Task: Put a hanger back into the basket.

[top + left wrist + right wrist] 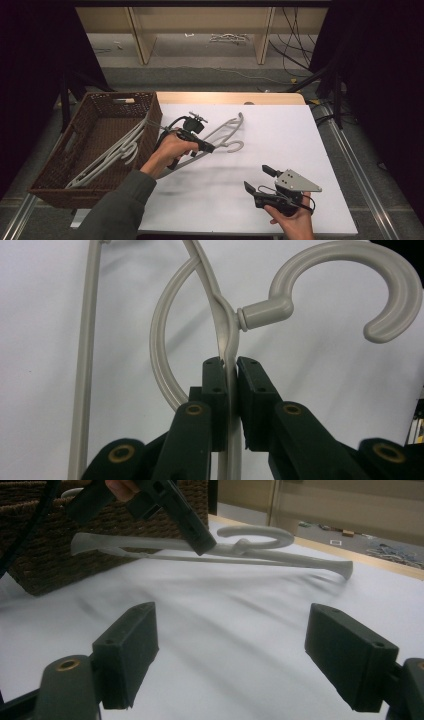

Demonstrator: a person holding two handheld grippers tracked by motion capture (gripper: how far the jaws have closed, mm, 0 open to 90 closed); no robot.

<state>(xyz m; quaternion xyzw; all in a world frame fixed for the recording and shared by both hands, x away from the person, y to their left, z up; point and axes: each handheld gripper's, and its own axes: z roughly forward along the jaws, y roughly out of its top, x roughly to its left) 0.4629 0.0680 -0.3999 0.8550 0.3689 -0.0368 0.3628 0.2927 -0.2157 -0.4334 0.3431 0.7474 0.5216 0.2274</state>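
White cloth over the table (280, 150), dark curtains at both sides, pale shelving and loose cables on the floor beyond.

From the high view: brown wicker basket (145, 102) at the left edge of the table, with several grey hangers (107, 157) leaning out over its near wall. Another grey hanger (231, 131) just right of the basket, out over the cloth, held near its hook by the left gripper (209, 148). Probably gripped at the neck because the plastic is thinnest there and the hook cannot swing away. Right gripper (256, 181) low at the near edge, well apart from the hanger, resting in the hand (295, 220) with nothing between the jaws.

From the left gripper view: jaws clenched on the thin stem of the hanger (227, 340), just below the collar where the hook (350, 280) joins. Hook curving off to the right, above the white cloth.

From the right gripper view: both jaws spread wide, empty, pointing toward the hanger (260, 547). Left gripper (172, 510) coming down on the hanger from above, basket (45, 555) behind. Hanger apparently lifted a little at the held end, though hard to say for sure.
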